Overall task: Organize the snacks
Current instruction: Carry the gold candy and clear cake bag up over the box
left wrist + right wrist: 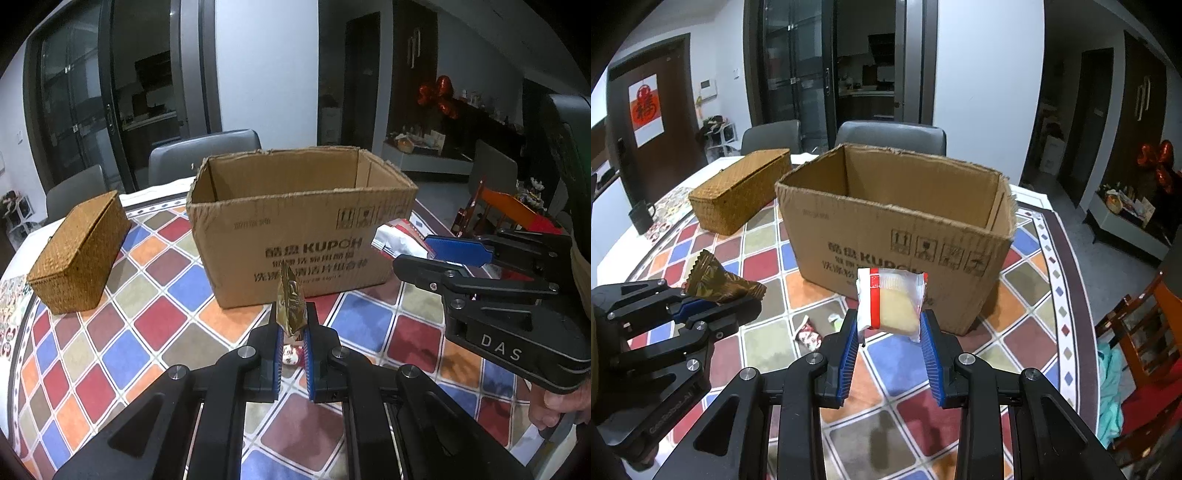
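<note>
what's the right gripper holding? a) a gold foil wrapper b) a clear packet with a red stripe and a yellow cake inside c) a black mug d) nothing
b: in the right wrist view the right gripper is shut on the clear red-striped packet with a yellow cake, held in front of the open brown cardboard box.

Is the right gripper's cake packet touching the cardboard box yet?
Cannot tell. In the right wrist view the cake packet overlaps the cardboard box front; no gap or contact shows plainly.
</note>
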`<state>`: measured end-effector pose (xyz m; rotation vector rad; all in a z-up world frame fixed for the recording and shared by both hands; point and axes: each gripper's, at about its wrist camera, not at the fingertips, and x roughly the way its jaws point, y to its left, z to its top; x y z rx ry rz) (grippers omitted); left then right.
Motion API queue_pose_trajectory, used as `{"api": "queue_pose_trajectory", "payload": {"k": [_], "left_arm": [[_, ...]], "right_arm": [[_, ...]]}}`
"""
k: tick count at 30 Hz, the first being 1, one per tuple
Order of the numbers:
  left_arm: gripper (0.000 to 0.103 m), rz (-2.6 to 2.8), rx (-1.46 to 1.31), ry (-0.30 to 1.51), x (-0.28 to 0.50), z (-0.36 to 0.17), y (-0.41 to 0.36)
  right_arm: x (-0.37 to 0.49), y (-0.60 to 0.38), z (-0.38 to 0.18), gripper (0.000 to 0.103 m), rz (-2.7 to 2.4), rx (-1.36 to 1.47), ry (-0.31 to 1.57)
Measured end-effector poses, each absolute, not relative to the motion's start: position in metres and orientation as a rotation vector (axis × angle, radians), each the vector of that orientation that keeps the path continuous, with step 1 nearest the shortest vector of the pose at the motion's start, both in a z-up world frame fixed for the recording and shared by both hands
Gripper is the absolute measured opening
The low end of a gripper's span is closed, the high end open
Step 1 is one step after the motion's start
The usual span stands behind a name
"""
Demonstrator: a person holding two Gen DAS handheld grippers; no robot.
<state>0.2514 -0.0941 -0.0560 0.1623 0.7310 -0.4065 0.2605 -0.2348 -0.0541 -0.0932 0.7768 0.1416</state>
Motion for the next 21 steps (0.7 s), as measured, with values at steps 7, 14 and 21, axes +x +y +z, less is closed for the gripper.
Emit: {"api": "queue_pose_trajectory", "payload": {"k": [7, 14, 21], "left_arm": [[0.011, -0.419, 0.164, 0.712, 0.26, -0.043, -0.101], [0.011, -0.427, 0.159, 0.694, 0.27, -0.031, -0.105], [0.011, -0.432, 0.16, 0.675, 0.282, -0.019, -0.108]], "right_arm": [[0.264, -0.241, -0.039, 0.034, 0.125, -0.085, 0.753], [0.265, -0.246, -0.026, 0.034, 0.109, -0.076, 0.73], [0.271, -0.251, -0.011, 0.034, 0.097, -0.067, 0.703]]}}
